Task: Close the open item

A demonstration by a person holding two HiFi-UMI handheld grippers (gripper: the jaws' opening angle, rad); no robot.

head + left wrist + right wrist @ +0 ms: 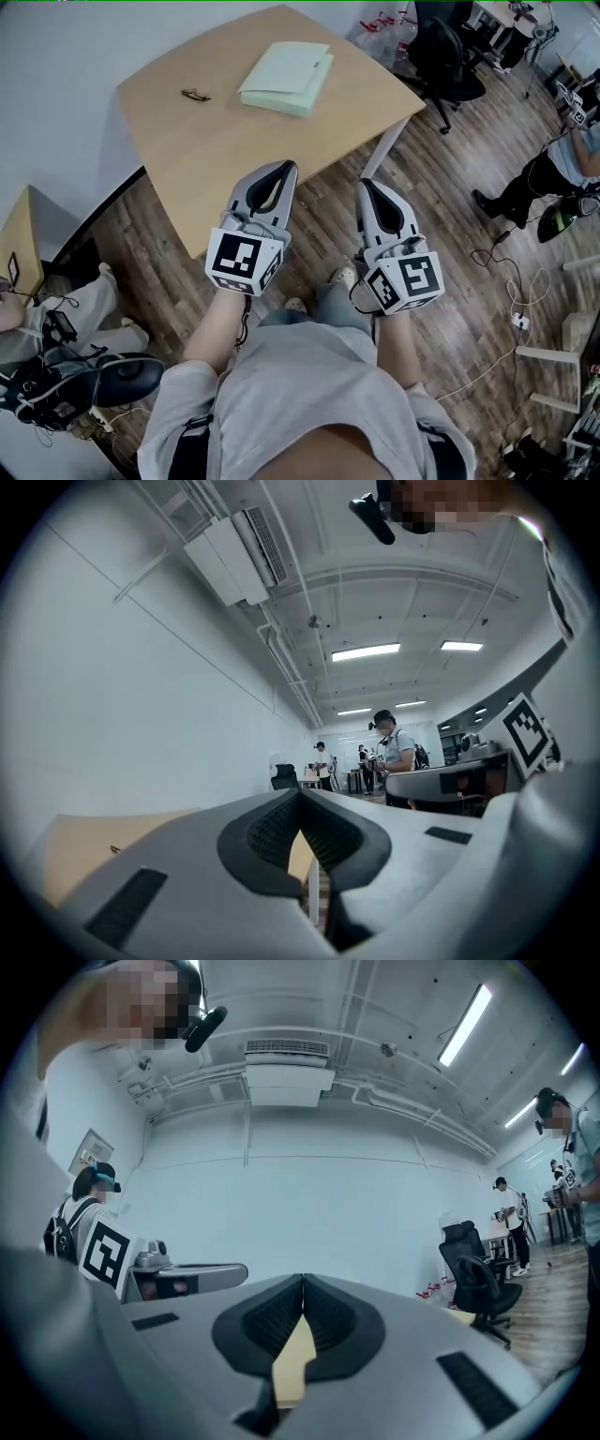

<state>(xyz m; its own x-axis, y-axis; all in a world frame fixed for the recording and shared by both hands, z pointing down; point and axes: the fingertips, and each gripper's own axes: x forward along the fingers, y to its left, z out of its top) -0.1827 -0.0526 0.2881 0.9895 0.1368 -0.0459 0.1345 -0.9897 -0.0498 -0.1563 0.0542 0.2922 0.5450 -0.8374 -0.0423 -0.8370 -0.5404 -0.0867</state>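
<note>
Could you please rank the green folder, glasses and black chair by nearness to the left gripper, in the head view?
1. Green folder, on the table ahead of the left gripper.
2. Glasses, farther left.
3. Black chair, far right, past the table.

The right gripper [302,1283] points level with its jaws closed tip to tip and nothing held between them; a strip of tan table [292,1358] shows through the gap lower down. Beside it on the left lies the left gripper [236,1270] with its marker cube [106,1252], and behind that stands a person [82,1206] in a cap with a backpack. A black office chair [480,1283] stands at the right on the wood floor [553,1307], and an air conditioner [286,1071] hangs from the ceiling above.
</note>
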